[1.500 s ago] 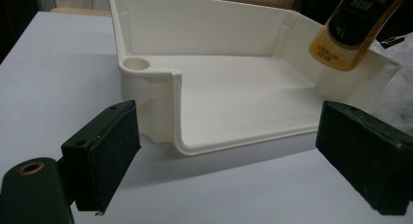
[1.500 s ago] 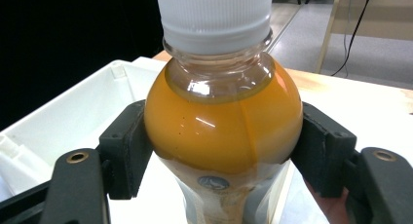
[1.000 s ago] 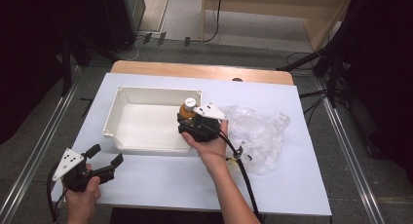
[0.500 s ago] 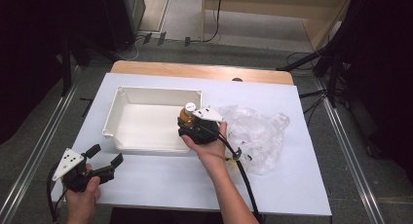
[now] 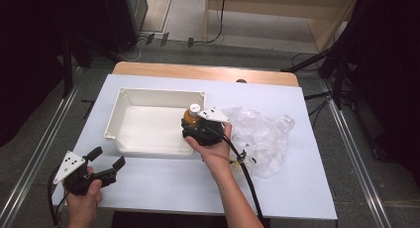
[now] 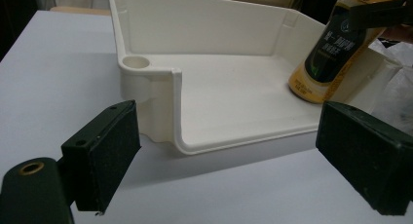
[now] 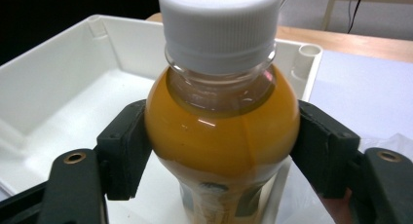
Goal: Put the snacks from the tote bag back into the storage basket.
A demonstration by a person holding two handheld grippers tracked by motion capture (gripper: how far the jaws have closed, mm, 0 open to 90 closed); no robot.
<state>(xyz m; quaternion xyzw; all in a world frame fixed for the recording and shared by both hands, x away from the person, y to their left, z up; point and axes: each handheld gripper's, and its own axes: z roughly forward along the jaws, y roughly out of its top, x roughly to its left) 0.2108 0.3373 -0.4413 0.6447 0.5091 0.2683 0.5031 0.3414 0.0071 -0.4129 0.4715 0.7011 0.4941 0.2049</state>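
Observation:
A small bottle of orange drink (image 7: 221,131) with a white cap (image 5: 194,108) is held upright by my right gripper (image 5: 194,125), whose jaws are shut on its shoulder. The bottle (image 6: 336,44) hangs over the right end of a white rectangular tray (image 5: 130,98), just above the tray floor, by the right wall. My left gripper (image 5: 105,162) rests low at the table's front left, jaws open wide with nothing between them, pointing at the tray's near corner (image 6: 171,107).
A crumpled clear plastic bag (image 5: 262,136) lies on the white tabletop (image 5: 307,188) right of the tray. The right gripper's cable (image 5: 250,183) trails along the forearm. A wooden strip (image 5: 203,72) borders the table's far edge.
The right gripper has carried the bottle a little nearer and lower, over the tray's right end. The left gripper has stayed put.

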